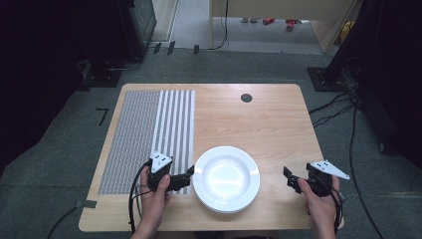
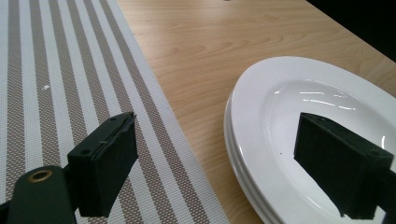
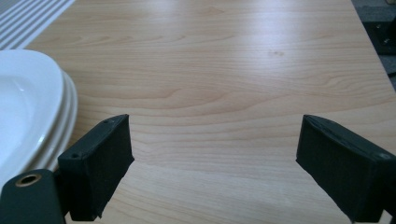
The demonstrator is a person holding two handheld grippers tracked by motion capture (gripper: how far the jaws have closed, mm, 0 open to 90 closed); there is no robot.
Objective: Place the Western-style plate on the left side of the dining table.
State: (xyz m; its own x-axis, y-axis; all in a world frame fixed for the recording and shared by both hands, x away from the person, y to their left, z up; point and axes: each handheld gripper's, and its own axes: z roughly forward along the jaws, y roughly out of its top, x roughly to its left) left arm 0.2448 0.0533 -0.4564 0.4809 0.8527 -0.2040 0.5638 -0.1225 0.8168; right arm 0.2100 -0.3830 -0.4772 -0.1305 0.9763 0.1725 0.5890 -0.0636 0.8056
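We see the tabletop [image 1: 259, 119] evenly lit from above, glare on the white plate [image 1: 226, 178], dark room corners, near fingers [image 2: 105, 163] slightly soft.

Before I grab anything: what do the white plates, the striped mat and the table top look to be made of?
Plates: likely glazed ceramic or porcelain; glossy white with sharp light reflections, stacked rims visible. Striped mat: looks like woven vinyl or similar synthetic mesh, matte, with a fine weave grain between the white stripes. Table: pale wood-grain surface, smooth with a soft sheen; probably laminate, though real veneer can't be ruled out.
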